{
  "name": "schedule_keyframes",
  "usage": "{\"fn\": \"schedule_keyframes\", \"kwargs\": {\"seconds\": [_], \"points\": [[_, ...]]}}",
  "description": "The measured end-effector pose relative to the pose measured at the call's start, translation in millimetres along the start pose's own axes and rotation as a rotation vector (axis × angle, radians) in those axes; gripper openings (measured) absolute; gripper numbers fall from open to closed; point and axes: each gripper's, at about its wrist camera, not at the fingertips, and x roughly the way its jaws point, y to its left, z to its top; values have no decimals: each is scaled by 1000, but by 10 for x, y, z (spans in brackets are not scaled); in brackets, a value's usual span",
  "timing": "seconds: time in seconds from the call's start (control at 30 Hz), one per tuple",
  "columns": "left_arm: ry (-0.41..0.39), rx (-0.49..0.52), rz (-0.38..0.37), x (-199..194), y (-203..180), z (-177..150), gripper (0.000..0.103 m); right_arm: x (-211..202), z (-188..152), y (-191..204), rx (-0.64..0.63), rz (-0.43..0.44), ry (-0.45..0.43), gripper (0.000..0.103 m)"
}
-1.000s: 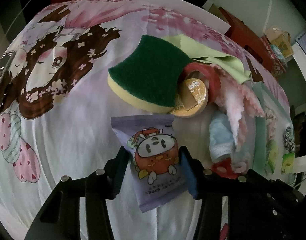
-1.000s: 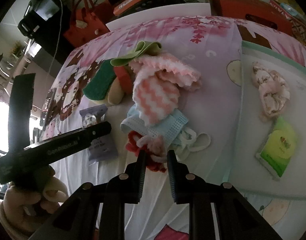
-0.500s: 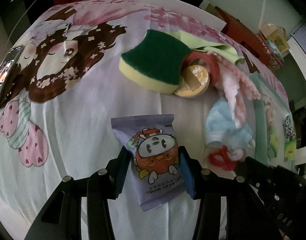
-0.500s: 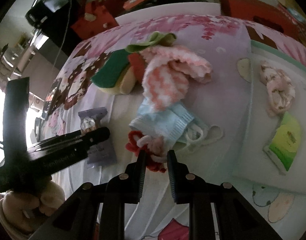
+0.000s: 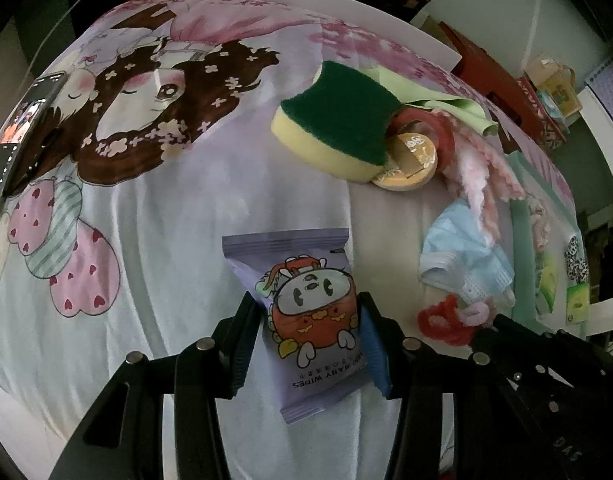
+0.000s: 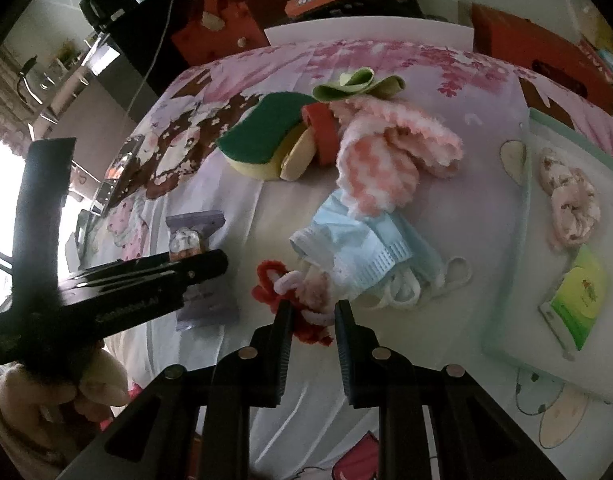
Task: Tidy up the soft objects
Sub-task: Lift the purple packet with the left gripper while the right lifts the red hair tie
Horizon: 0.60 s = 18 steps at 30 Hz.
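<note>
Baby-wipes packet [image 5: 306,312], lilac with a cartoon figure printed on it, sits between the two fingers of the left gripper [image 5: 310,344]; we record the pads pressed against both its long edges, so that gripper is clenched on it. We cannot tell whether the packet rests on the printed bedsheet [image 5: 154,264] or is lifted off it.

Just to its right we note a red and pink pipe-cleaner twist [image 6: 302,300]. The right gripper [image 6: 312,336] has its fingers parted on either side of the twist's near end, not clamped; the left finger touches the red loop, the right one stands clear.

Beyond the twist lies a bundle of pale blue face masks [image 6: 358,244], its ear loops trailing toward the right. A pink and white fuzzy cloth [image 6: 386,160] overlaps the masks' far edge. Farther back we find a green and yellow sponge [image 5: 338,120] leaning on a round tan disc [image 5: 410,160], with a red band [image 6: 324,136] and a light green cloth [image 6: 358,84] touching that group.

On the right, a white mat with a green edge [image 6: 522,240] carries a floral scrunchie [image 6: 566,200] and a green tissue packet [image 6: 578,296], well apart from the pile.

A phone [image 5: 22,132] lies at the sheet's far left edge.
</note>
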Motion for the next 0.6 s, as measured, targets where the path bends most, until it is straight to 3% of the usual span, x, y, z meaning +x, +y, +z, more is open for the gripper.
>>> {"fn": "schedule_keyframes", "kwargs": {"seconds": [0.37,0.6], "points": [[1,1,0,44,-22,8,50,51,-20,76,-41,-41,25,27],[-1,-3,-7,49,-14,-1,50,35,2,166,-82,-46,21,35]]}}
